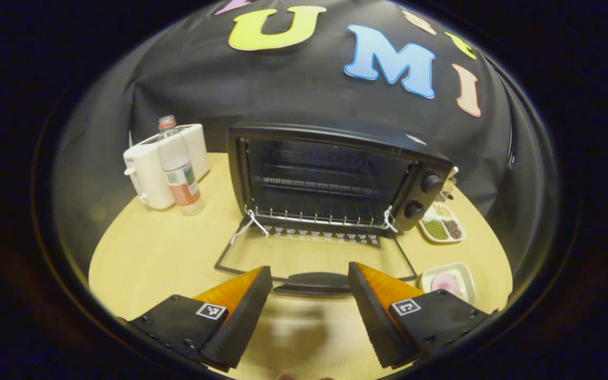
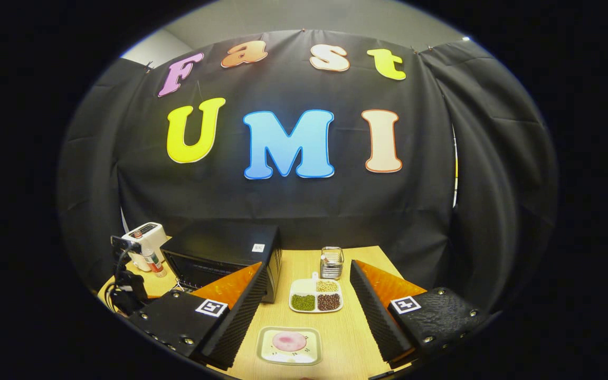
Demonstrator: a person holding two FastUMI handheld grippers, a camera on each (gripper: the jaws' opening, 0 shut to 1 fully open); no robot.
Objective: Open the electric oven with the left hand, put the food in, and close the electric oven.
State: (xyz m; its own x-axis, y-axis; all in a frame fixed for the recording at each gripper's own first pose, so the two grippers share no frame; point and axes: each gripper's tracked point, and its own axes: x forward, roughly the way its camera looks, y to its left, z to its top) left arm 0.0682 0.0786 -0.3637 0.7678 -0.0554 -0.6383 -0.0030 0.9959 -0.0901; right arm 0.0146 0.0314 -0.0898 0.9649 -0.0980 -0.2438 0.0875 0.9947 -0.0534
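One wooden table [image 1: 145, 253] carries everything here. On it, the largest thing is the black electric oven [image 1: 335, 179], standing at twelve o'clock in the left gripper view with its glass door [image 1: 314, 258] dropped flat onto the table toward the camera and the wire rack [image 1: 314, 214] bare inside. Two knobs [image 1: 430, 183] sit on its panel at about two o'clock. At ten o'clock stands a white appliance [image 1: 148, 174] with a clear water bottle [image 1: 180, 169] just in front of it, upright. At four o'clock lies a white divided dish [image 1: 441, 224] of green and dark beans, and nearer, a small tray [image 1: 465, 277] holding the pink food [image 1: 445, 283].

The left tongs [image 1: 309, 295] are spread wide and hold nothing, their tips either side of the door handle [image 1: 314, 282], apart from it.

In the right gripper view the right tongs [image 2: 309, 306] are likewise parted and empty, hovering above the table. The food [image 2: 289, 341] rests on its tray [image 2: 269, 352] at six o'clock between the fingers, the divided dish [image 2: 296, 289] just beyond, and a small glass holder [image 2: 331, 262] behind that. The oven [image 2: 225, 248] stands at nine o'clock.
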